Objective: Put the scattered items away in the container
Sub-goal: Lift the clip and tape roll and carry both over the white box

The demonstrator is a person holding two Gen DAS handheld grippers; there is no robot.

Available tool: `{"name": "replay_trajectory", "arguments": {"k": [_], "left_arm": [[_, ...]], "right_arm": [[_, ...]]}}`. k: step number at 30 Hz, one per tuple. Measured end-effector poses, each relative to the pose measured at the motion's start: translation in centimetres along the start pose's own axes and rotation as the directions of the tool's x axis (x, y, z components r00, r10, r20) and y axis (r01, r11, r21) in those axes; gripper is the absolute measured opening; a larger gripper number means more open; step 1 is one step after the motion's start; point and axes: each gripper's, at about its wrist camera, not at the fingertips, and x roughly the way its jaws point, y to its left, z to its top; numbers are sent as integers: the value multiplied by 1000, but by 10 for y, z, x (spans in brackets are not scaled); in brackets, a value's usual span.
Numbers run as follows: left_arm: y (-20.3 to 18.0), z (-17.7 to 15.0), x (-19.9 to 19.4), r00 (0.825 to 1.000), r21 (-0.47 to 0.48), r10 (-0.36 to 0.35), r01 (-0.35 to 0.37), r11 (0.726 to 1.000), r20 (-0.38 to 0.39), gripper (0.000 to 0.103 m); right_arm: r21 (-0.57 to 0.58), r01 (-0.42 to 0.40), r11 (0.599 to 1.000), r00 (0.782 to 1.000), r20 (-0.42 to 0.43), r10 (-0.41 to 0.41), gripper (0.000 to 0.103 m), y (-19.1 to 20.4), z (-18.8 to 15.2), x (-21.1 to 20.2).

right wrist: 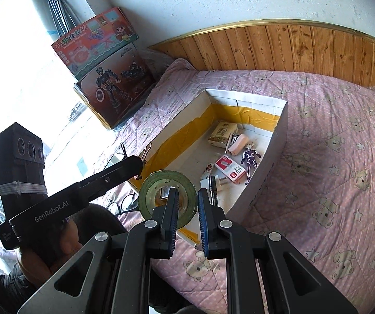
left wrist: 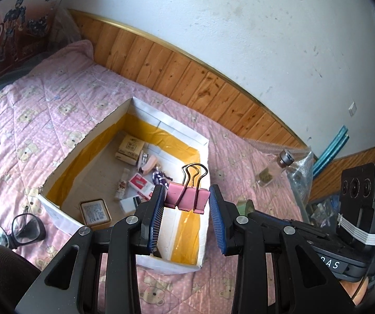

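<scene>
In the right wrist view, white lettering reading "GenRobot.AI" runs along the black body of the left gripper [right wrist: 140,163] at the left of the scene. In the left wrist view, the black housing of the right gripper [left wrist: 250,206], at the near right, shows only the white letters "AS", the end of a longer word. The colourful toy carton [right wrist: 96,41] far left carries large Chinese characters, too distorted to read.

Pink binder clip [left wrist: 187,196], green tape roll [right wrist: 167,195], bear-patterned pink quilt [right wrist: 331,157].
</scene>
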Motion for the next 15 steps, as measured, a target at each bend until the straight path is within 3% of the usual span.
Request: {"name": "replay_trajectory", "arguments": {"k": [15], "left_arm": [[20,29,13,999,7,47,-47,999,-15,36]], "right_arm": [[-32,39,999,999,-1,-39,16,-2,34,22]]}}
